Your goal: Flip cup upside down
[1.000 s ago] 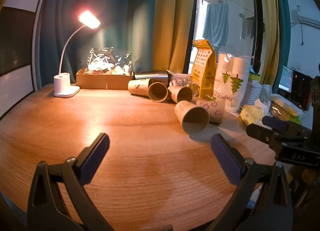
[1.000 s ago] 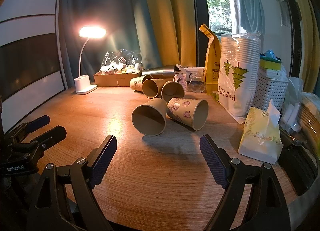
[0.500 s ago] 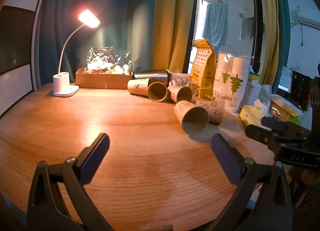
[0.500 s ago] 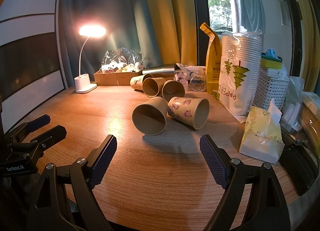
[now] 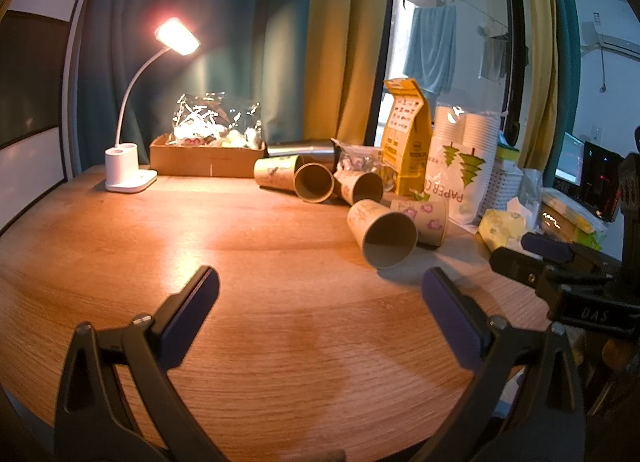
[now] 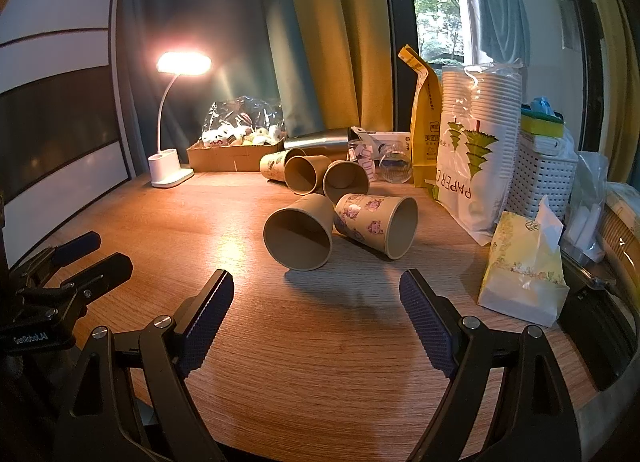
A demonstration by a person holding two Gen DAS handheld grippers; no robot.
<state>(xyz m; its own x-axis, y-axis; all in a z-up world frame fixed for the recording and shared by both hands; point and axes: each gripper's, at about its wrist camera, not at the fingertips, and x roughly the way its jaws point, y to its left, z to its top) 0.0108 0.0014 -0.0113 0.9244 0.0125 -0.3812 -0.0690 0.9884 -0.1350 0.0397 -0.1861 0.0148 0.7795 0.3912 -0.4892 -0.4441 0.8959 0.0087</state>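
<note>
Several paper cups lie on their sides on the wooden table (image 6: 320, 342). The nearest cup (image 6: 299, 237) is plain brown with its mouth facing me; it also shows in the left wrist view (image 5: 383, 233). A cup with cartoon prints (image 6: 376, 225) lies against it on the right. Three more cups (image 6: 316, 174) lie further back. My right gripper (image 6: 316, 294) is open and empty, just short of the nearest cup. My left gripper (image 5: 320, 294) is open and empty over bare table, left of the cups.
A lit desk lamp (image 6: 170, 170) and a cardboard box of toys (image 6: 236, 150) stand at the back left. A sleeve of paper cups (image 6: 476, 142), a yellow bag (image 6: 426, 122), a white basket (image 6: 544, 174) and a tissue pack (image 6: 520, 266) crowd the right side.
Both views have shifted very slightly; the cups have not moved and both grippers stay open.
</note>
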